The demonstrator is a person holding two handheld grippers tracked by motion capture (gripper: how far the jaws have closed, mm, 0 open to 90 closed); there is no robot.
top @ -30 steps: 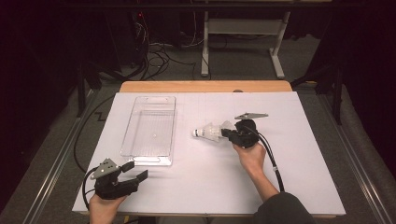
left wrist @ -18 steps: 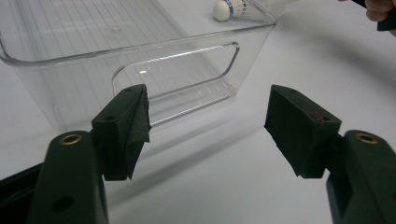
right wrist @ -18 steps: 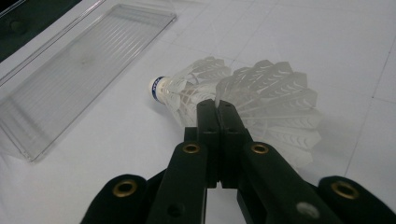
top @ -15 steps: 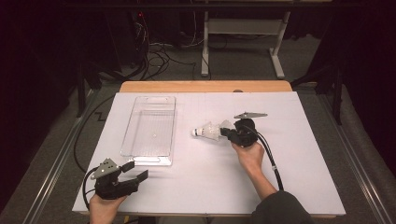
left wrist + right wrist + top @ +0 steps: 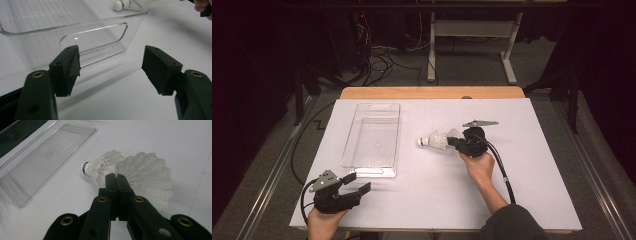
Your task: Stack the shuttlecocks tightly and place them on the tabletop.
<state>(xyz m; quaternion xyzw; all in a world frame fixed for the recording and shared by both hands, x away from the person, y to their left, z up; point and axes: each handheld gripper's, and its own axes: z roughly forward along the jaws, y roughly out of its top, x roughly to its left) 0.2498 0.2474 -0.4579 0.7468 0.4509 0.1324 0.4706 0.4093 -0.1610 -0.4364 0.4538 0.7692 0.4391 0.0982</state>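
While both hands sit near the front of the white sheet [image 5: 532, 190], the right gripper [image 5: 454, 142] has its 2 black jaws pressed together on the skirt edge of a shuttlecock [image 5: 436, 140]. Shuttle: translucent white plastic, ribbed feather-pattern skirt flaring to a cone, rounded white cork w/ a blue band. It lies on its side approx mid-table, just right of the tray; long axis runs across the table, cork pointing left toward the tray, skirt toward the gripper. In the right gripper view the skirt [image 5: 147, 177] fans out past the jaw tips, cork [image 5: 86, 167] beyond.

Tray [image 5: 373, 140]: clear rigid plastic, rectangular, ribbed floor, cut-out handle slot in its near end wall [image 5: 95, 37].

Left gripper [image 5: 354, 182]: jaws wide apart, nothing between the matte foam-like pads [image 5: 160, 67], aimed at the tray's near end.
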